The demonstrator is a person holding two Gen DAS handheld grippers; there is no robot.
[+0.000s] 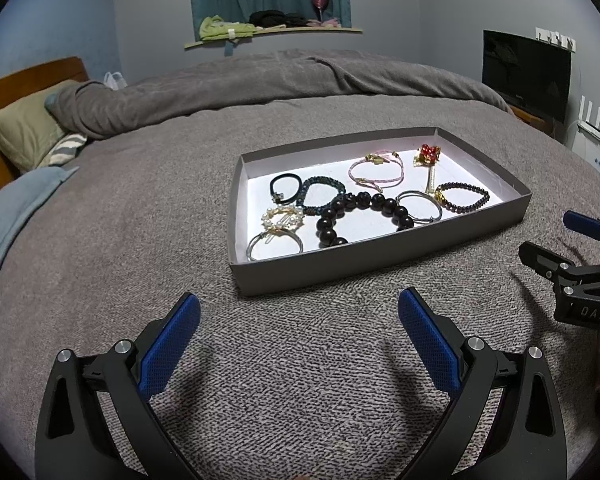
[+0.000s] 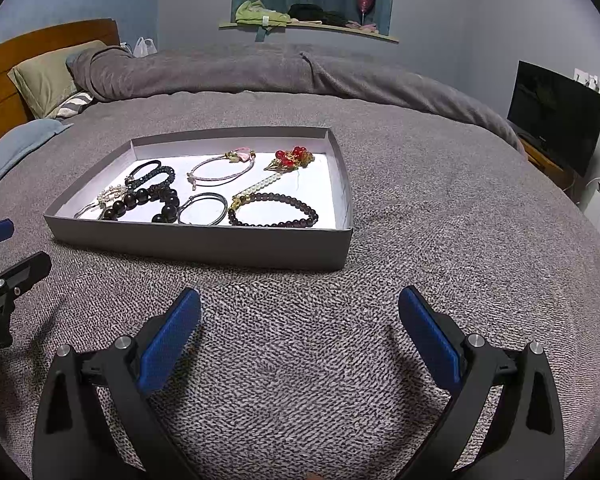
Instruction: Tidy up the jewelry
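A shallow grey box (image 1: 340,264) (image 2: 204,246) with a white floor lies on the bed and holds several pieces of jewelry: a large dark bead bracelet (image 1: 364,216) (image 2: 148,204), a small dark bead bracelet (image 1: 466,198) (image 2: 274,210), a pink cord bracelet (image 1: 376,170) (image 2: 224,168), a red bead ornament (image 1: 428,154) (image 2: 294,158), silver bangles (image 1: 274,244) (image 2: 204,208), a black hair tie (image 1: 286,188). My left gripper (image 1: 299,312) is open and empty, in front of the box. My right gripper (image 2: 299,310) is open and empty, also in front of the box.
The bed has a grey knitted cover (image 1: 300,380) (image 2: 300,360), a rolled grey blanket (image 1: 260,80) behind the box, and pillows (image 1: 24,132) at the left. A dark TV (image 1: 526,72) (image 2: 556,116) stands at the right. A window shelf (image 1: 272,32) carries clothes.
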